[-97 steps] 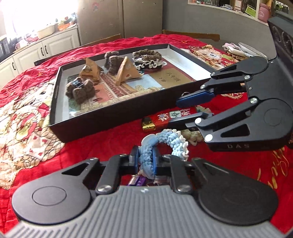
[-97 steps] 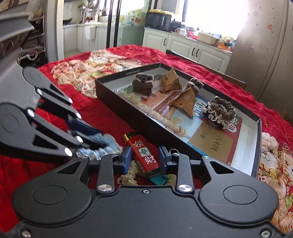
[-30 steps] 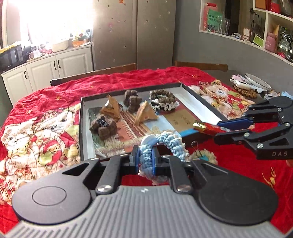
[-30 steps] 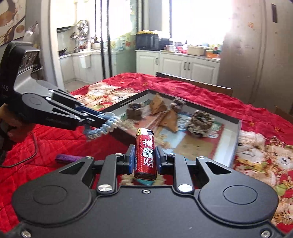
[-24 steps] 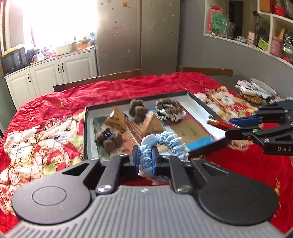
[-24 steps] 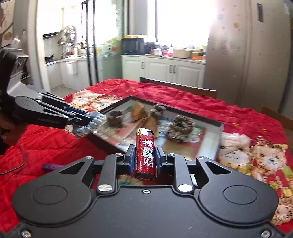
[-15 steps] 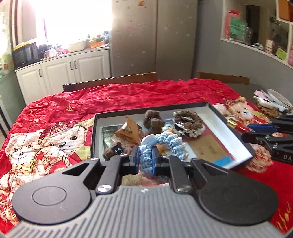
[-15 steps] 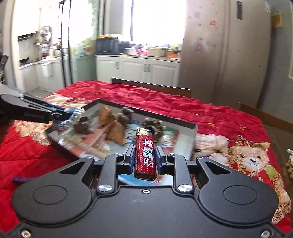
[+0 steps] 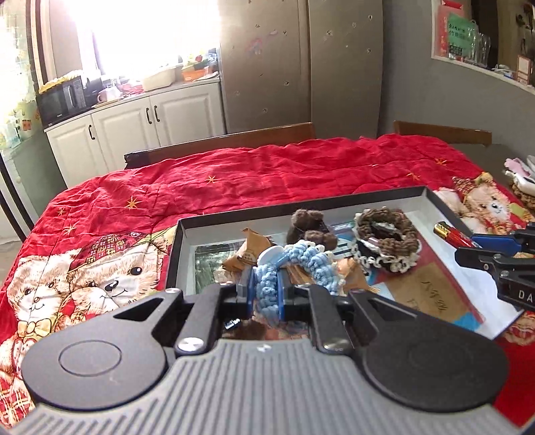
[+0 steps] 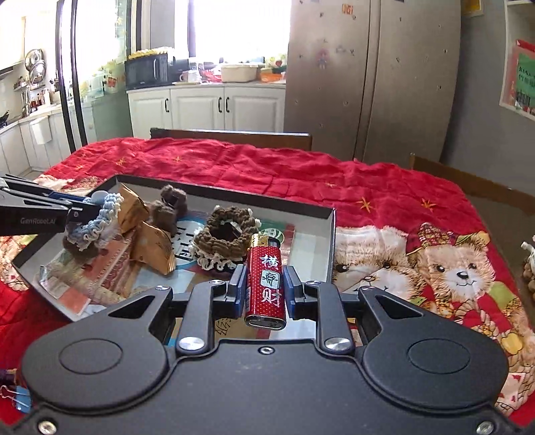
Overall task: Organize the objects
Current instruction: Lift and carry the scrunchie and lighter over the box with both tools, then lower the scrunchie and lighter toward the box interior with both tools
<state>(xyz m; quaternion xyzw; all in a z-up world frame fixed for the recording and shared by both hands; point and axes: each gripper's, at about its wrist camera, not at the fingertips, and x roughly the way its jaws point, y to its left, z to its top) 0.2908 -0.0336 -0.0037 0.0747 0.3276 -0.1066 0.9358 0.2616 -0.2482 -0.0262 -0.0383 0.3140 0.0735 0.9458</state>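
I have both tongs angled down over the tray [image 10: 329,234]: left tongs [image 9: 266,289] clamp the blue scrunchie [image 9: 301,259], right tongs [image 10: 265,291] clamp the red lighter [image 10: 265,282].

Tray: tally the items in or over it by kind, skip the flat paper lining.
Scrunchies: 2 (brown scrunchie, blue scrunchie)
Gold triangular packets: 2
Brown fuzzy hair clips: 2
Red lighter: 1
Total: 7

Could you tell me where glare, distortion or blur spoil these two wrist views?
Left wrist view: the window is blown out white, fisheye bends the wall shelf, yet the blue scrunchie stays sharp. Right wrist view: window glare washes the counter, door frames curve, and the red lighter reads crisply.
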